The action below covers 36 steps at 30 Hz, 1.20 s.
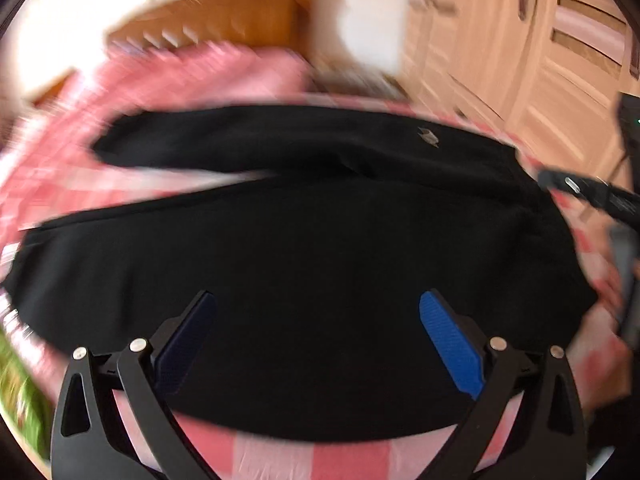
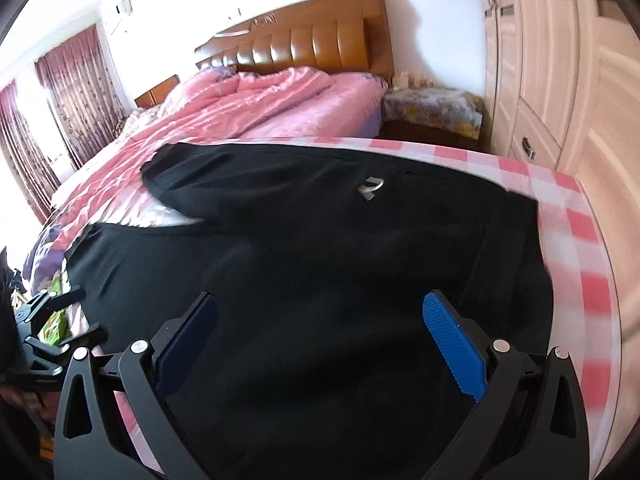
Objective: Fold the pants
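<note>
- Left tool (image 1: pixel 318 336) first: jaws spread wide, nothing between its blue ribbed pads (image 1: pixel 450 346), hanging over the near leg of the black fabric pants (image 1: pixel 320 248). That view is pretty blurry.
- Right tool (image 2: pixel 320 338): same deal, jaws wide apart and empty, over the waist end of the pants (image 2: pixel 340 248).
- Pants lie flat on a pink-and-white checked cloth (image 2: pixel 560 200), waistband at the right, both legs running left with a gap between them. Small silver logo (image 2: pixel 370 188) sits on the far leg's upper part.
- In the right wrist view the left tool (image 2: pixel 60 320) pokes in at the left edge, near the leg end.
- Further out: bed with a rumpled pink quilt (image 2: pixel 260 104), brown padded headboard (image 2: pixel 312 36), cream wooden wardrobe (image 2: pixel 560 60) on the right, dark red curtains (image 2: pixel 76 80) far left.
</note>
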Available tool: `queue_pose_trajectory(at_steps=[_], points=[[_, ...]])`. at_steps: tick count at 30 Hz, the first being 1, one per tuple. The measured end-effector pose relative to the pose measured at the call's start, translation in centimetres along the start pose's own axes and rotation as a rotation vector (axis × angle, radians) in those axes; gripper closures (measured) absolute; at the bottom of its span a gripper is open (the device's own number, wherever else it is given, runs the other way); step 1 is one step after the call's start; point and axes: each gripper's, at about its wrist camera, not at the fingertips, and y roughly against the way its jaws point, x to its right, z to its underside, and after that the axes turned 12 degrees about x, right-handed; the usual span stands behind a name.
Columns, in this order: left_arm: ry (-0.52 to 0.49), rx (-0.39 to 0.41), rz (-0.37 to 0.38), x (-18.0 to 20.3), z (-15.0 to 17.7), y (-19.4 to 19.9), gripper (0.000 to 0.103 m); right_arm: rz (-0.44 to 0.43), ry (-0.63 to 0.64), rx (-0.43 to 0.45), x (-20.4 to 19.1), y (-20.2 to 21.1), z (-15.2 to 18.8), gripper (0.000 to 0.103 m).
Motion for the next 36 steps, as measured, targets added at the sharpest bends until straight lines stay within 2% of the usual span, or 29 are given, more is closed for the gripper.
queue_pose_trajectory(at_steps=[2,4,6,8,11,13,15,19,22,26,27,28,29,30,34,36], points=[[0.022,-0.054,0.045,-1.2,-2.7,-2.4,0.001,0.025,-0.045,-0.03,3.1,-3.0,-2.5,0.004],[0.082,-0.091,0.041,-2.9,-6.3,-5.3,0.001,-0.047,-0.104,-0.038,6.2,-6.0,-4.9,0.004],[0.135,-0.097,0.071,-4.1,-9.5,-7.8,0.001,-0.068,-0.13,-0.08,8.4,-9.2,-6.3,0.004],[0.169,-0.097,0.09,-4.8,-12.1,-10.1,0.001,-0.025,-0.062,-0.149,10.0,-13.4,-7.7,0.004],[0.265,-0.178,0.063,-6.5,-16.5,-15.8,0.001,0.007,0.059,-0.202,10.9,-17.2,-9.1,0.004],[0.341,-0.229,0.056,-7.4,-18.3,-18.9,0.002,-0.019,0.085,-0.231,11.6,-18.7,-9.7,0.004],[0.414,-0.273,0.069,-8.4,-19.9,-21.8,0.002,-0.091,0.104,-0.284,12.1,-20.0,-10.3,0.004],[0.502,-0.305,0.051,-9.9,-22.3,-26.2,0.002,-0.109,0.17,-0.336,12.7,-21.4,-10.6,0.004],[0.57,-0.315,0.021,-11.3,-23.0,-28.4,0.002,-0.146,0.18,-0.378,13.2,-22.4,-10.3,0.021],[0.628,-0.339,-0.042,-12.4,-23.3,-30.6,0.002,-0.211,0.258,-0.352,11.8,-20.8,-9.5,0.049],[0.64,-0.35,-0.059,-12.7,-23.4,-31.2,0.002,-0.222,0.275,-0.324,11.6,-20.2,-9.4,0.062],[0.648,-0.359,-0.07,-12.9,-23.5,-31.7,0.002,-0.226,0.295,-0.303,11.3,-19.7,-9.3,0.07],[0.657,-0.372,-0.092,-13.0,-23.6,-32.3,0.002,-0.204,0.336,-0.263,10.9,-18.9,-9.3,0.094],[0.666,-0.377,-0.104,-13.2,-23.5,-32.6,0.002,-0.151,0.375,-0.224,10.5,-18.1,-9.3,0.093],[0.688,-0.385,-0.165,-13.9,-24.4,-33.8,0.002,-0.113,0.427,-0.072,8.8,-13.2,-9.0,0.094],[0.665,-0.398,-0.203,-13.9,-24.8,-34.5,0.002,-0.098,0.443,-0.026,7.5,-11.4,-8.7,0.094]])
